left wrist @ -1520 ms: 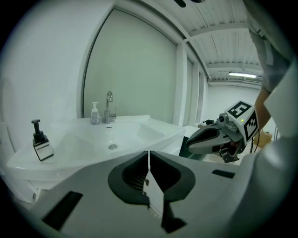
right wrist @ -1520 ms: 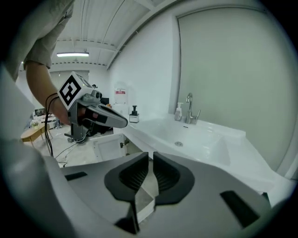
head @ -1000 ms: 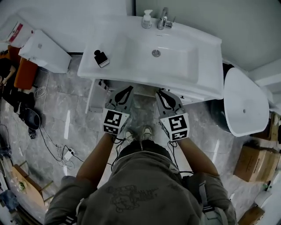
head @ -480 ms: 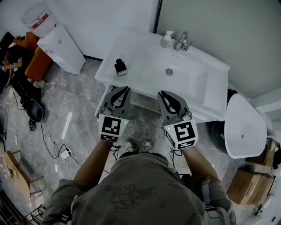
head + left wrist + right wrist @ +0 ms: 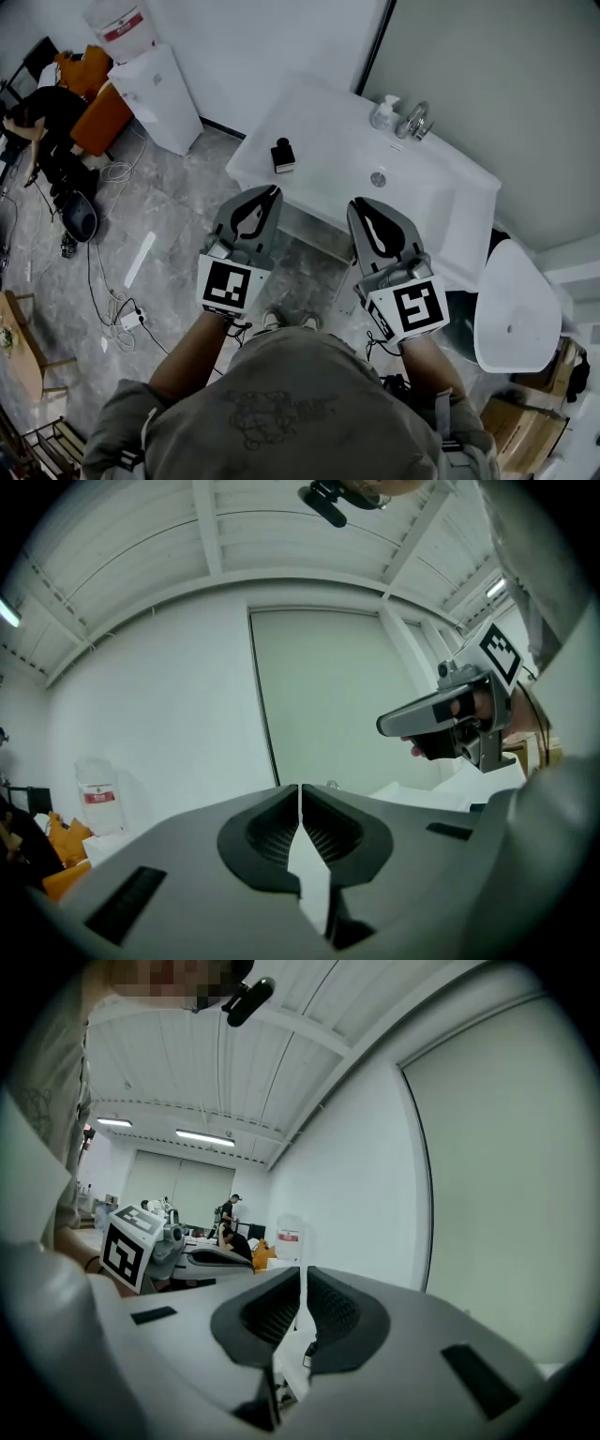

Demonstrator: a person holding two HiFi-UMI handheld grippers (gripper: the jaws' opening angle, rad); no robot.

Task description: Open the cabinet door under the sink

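i'm standing at the sink (image 5: 323, 141) with both tools held up in front of me. my left gripper (image 5: 270, 194) has its fingers pressed together with nothing between them. my right gripper (image 5: 362, 204) is the same, shut tight and empty. both point up and away: their own views look over the basin at the wall (image 5: 159, 724), not at anything i need.

the cabinet door sits below the basin, and i can hardly see it from up here. the only hint is a pale strip (image 5: 314, 230) under the sink's front edge, between my two grippers, which i take for the cabinet's front. i can't make out a handle or which side the hinges are on.

so the job hasn't started, and the step in hand is getting down to the door. to do it well i'd:

- bend low and tip the grippers down until one view shows the door face.
- find the handle or the free edge before committing.
- spread one gripper's fingers and close them squarely on the handle or edge.
- pull in an arc about the hinges, not straight back.
- keep my feet out of the swing, and stay clear of the black bottle (image 5: 282, 156) near the rim.
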